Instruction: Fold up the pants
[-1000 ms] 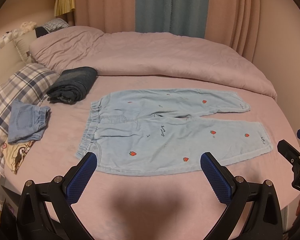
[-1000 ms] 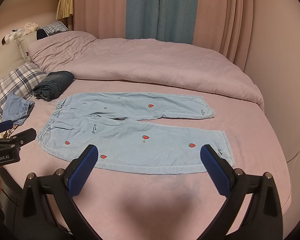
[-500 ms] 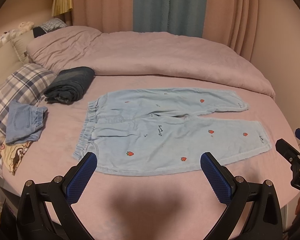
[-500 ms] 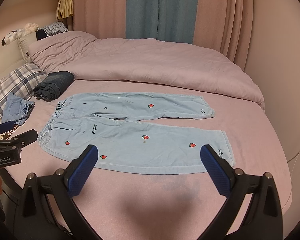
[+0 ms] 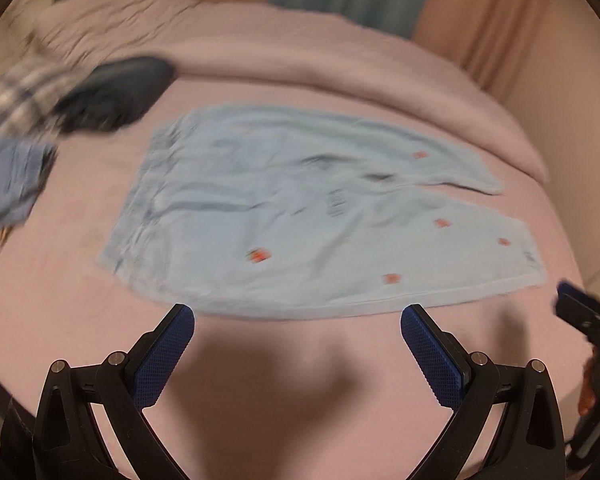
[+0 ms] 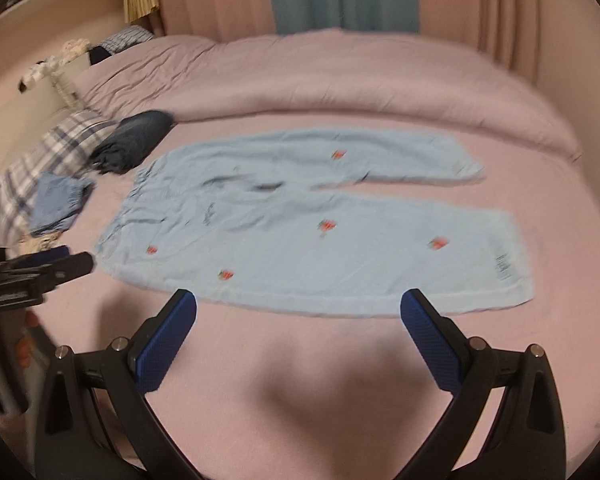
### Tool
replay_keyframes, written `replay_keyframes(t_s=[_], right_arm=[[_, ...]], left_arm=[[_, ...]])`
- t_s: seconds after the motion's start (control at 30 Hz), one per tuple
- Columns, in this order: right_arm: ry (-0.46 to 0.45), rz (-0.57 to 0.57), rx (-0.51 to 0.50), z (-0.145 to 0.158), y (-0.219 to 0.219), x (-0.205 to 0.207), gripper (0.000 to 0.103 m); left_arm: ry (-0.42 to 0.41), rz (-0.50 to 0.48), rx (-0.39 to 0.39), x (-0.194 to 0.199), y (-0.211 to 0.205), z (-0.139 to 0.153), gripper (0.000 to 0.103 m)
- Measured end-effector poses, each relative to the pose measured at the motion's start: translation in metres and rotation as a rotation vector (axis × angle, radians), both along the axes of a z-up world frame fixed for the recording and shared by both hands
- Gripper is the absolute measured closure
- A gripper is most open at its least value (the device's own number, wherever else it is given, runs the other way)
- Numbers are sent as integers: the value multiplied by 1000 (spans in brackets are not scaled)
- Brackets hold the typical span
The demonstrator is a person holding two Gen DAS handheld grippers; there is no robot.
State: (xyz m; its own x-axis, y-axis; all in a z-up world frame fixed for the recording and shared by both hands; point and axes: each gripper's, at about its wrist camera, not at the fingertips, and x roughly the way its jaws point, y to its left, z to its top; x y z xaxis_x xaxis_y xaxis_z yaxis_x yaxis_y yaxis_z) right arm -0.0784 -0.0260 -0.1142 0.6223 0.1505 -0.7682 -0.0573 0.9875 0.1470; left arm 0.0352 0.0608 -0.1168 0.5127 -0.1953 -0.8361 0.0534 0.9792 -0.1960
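Observation:
Light blue pants [image 5: 300, 216] with small red strawberries lie flat on the pink bed, waistband at left, both legs running right; they also show in the right wrist view [image 6: 320, 232]. My left gripper [image 5: 298, 320] is open and empty, just short of the near leg's lower edge. My right gripper [image 6: 298, 312] is open and empty, also just short of that edge, nearer the cuff. The left gripper's tip shows at the left of the right wrist view [image 6: 40, 268]. Both views are blurred.
A rolled dark blue garment [image 6: 136, 144] and a small folded blue garment [image 6: 58, 204] lie left of the waistband by a plaid pillow [image 6: 52, 152]. A bunched pink duvet [image 6: 340, 80] lies behind the pants. Curtains stand at the back.
Both grippers have moved forward and down toward the pants' near edge. The left one has swung toward the waistband side. The pants have not moved.

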Motion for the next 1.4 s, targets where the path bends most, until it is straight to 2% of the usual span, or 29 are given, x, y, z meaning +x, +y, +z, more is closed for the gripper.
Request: replay_keyframes(t_s=[0.07, 0.1, 0.17, 0.2, 0.27, 0.33, 0.4, 0.43, 0.47, 0.5, 0.53, 0.57, 0.6, 0.63, 0.67, 0.73, 0.83, 0.9, 0.93, 0.97, 1.0, 1.07, 1.13, 1.17, 1.23, 1.27, 1.3, 1.37, 1.4], right_arm=[[67, -18, 121, -23, -17, 9, 0], [101, -55, 170, -34, -26, 13, 0], [171, -166, 354, -64, -58, 18, 2], [185, -209, 454, -78, -72, 18, 3], [209, -295, 563, -102, -93, 20, 7], [242, -361, 563, -117, -98, 22, 12], [231, -381, 559, -126, -95, 27, 14], [218, -379, 550, -124, -92, 30, 16], [196, -379, 520, -120, -87, 35, 22], [189, -384, 504, -117, -84, 39, 26], [192, -404, 479, -118, -79, 46, 36], [192, -425, 468, -122, -82, 52, 54], [186, -466, 446, -122, -81, 55, 67], [183, -483, 442, -123, -89, 60, 90], [177, -491, 461, -125, -94, 62, 92], [159, -478, 477, -119, -97, 61, 95], [89, -425, 345, -83, -85, 55, 95], [55, -421, 299, -65, -84, 50, 96], [65, -420, 302, -65, -86, 51, 95], [107, -423, 313, -72, -87, 53, 95], [157, -436, 316, -85, -91, 54, 95], [241, -454, 306, -114, -104, 49, 97], [214, -447, 311, -122, -106, 41, 98], [213, -445, 335, -122, -110, 41, 96], [233, -441, 373, -122, -115, 43, 88], [241, -438, 374, -120, -116, 42, 77], [248, -433, 359, -116, -119, 38, 70], [266, -418, 295, -101, -118, 26, 42], [259, -415, 252, -91, -119, 18, 42]], left_arm=[[56, 66, -83, 4, 24, -20, 0], [79, 95, -155, 5, 37, -30, 0], [107, 145, -263, 7, 57, -47, 0], [128, 180, -291, 10, 65, -56, 1], [151, 211, -299, 15, 71, -67, 3], [141, 234, -294, 21, 75, -75, 6], [123, 264, -277, 32, 75, -78, 19], [112, 276, -287, 36, 76, -79, 21], [103, 286, -305, 42, 77, -80, 28], [103, 306, -315, 46, 79, -81, 44], [101, 341, -322, 50, 83, -83, 54], [100, 365, -340, 52, 88, -85, 76], [104, 387, -372, 53, 93, -87, 86], [104, 384, -396, 53, 96, -85, 87], [88, 368, -378, 52, 95, -81, 87], [25, 312, -282, 47, 83, -62, 87], [-41, 269, -190, 40, 73, -41, 87], [6, 275, -151, 41, 71, -55, 87], [58, 282, -137, 41, 71, -72, 87], [89, 288, -138, 38, 72, -83, 86], [61, 285, -151, 31, 74, -89, 85], [28, 256, -115, 26, 76, -83, 78], [52, 226, -64, 27, 78, -80, 68], [66, 222, -46, 27, 79, -79, 61], [61, 208, -41, 19, 85, -71, 55], [64, 201, -42, 14, 86, -67, 49], [76, 188, -34, 6, 89, -61, 39], [50, 150, 5, -2, 86, -47, 24], [8, 120, 50, -4, 80, -38, 23]])
